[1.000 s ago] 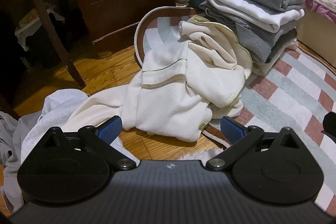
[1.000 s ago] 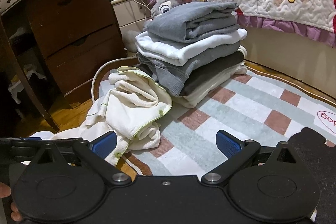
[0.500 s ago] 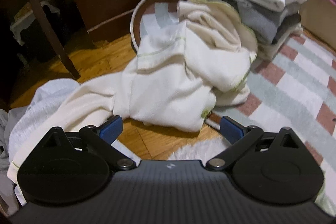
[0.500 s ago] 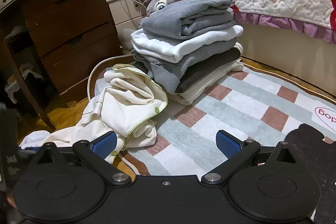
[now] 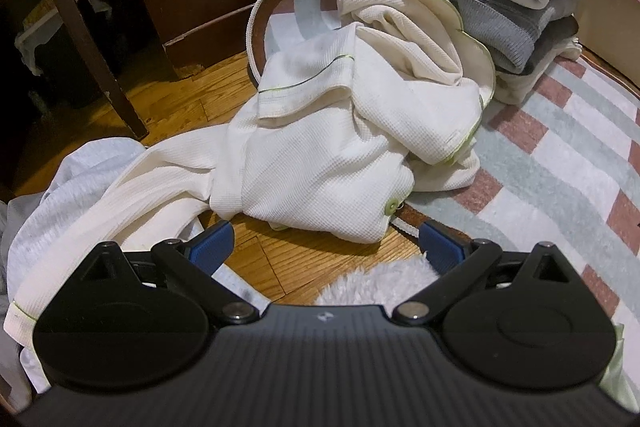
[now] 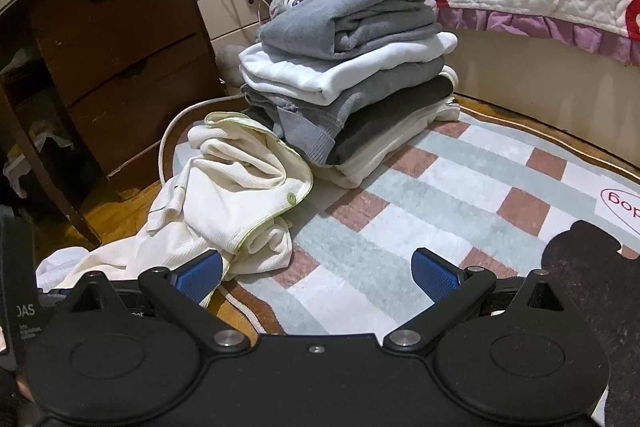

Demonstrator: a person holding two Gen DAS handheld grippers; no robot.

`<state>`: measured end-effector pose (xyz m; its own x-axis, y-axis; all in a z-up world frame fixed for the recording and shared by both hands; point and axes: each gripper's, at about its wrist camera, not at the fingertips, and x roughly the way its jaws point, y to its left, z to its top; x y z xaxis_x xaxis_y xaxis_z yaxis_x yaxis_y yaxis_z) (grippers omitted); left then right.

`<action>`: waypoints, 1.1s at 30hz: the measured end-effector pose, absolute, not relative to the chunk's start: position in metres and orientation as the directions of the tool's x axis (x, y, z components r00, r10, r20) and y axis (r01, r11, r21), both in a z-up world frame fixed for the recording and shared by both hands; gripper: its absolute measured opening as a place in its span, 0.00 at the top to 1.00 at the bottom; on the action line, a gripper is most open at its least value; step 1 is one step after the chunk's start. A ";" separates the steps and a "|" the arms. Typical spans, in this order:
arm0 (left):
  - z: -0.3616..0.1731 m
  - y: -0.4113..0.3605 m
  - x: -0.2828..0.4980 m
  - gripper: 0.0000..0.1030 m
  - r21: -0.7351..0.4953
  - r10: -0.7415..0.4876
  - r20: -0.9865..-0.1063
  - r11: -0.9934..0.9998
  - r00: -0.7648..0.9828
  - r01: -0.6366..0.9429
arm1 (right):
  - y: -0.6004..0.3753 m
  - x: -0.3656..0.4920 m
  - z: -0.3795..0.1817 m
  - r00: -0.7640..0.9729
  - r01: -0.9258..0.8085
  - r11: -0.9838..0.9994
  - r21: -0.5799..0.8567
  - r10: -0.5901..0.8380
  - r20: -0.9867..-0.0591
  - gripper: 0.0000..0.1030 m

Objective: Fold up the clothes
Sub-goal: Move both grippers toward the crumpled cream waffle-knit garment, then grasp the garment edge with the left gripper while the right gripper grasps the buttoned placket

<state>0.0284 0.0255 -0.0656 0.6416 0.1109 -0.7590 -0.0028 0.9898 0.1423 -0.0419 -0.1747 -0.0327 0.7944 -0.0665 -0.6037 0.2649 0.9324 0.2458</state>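
**Cream garment lies rumpled beside the folded stack**

A cream waffle-knit garment [image 5: 320, 155] lies in a crumpled heap, half on the wood floor [image 5: 168, 107] and half on the striped rug [image 6: 400, 219], one sleeve trailing out toward the left gripper's side. Its bunched folds and turned-over collar show it is not folded. Just behind it, touching its far edge, stands a neat stack [image 6: 352, 75] of grey and white folded clothes, set against the bed [image 6: 520, 75], probably so that it stays out of the working space on the rug. A pale grey-white cloth [image 5: 52, 195] lies loose under the sleeve at the left.

The left gripper [image 5: 326, 247] is low over the floor, pointing straight at the near hem of the garment, its jaws spread wide and empty; the hem lies just ahead of the blue fingertips [image 5: 210, 247]. The right gripper [image 6: 316, 273] hangs low over the rug's edge, aimed toward the stack, jaws likewise wide apart with nothing between them; its left fingertip sits just in front of the garment's near corner.

With several pieces stacked and this one loose, the folding looks partly done. Both grippers seem placed to take the garment's near edge.
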 end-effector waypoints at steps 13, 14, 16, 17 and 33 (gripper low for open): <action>-0.065 0.030 0.030 0.03 0.110 0.078 -0.766 0.994 0.638 0.011 | -0.176 -0.035 -0.047 0.801 0.244 0.912 0.328 0.001 -0.598 0.01; -0.065 0.032 0.030 0.03 0.097 0.063 -0.770 0.995 0.634 0.018 | -0.177 -0.034 -0.050 0.804 0.240 0.906 0.348 0.016 -0.595 0.01; -0.064 0.038 0.034 0.03 0.039 0.015 -0.794 0.999 0.608 0.027 | -0.178 -0.032 -0.055 0.809 0.231 0.893 0.387 0.045 -0.587 0.01; -0.064 0.042 0.036 0.03 0.002 -0.013 -0.802 1.000 0.597 0.025 | -0.179 -0.031 -0.058 0.811 0.226 0.885 0.406 0.059 -0.582 0.01; -0.057 0.087 0.118 0.35 -0.067 -0.116 -0.762 0.993 0.637 0.102 | -0.189 0.043 -0.091 0.774 0.138 0.799 0.585 0.281 -0.567 0.01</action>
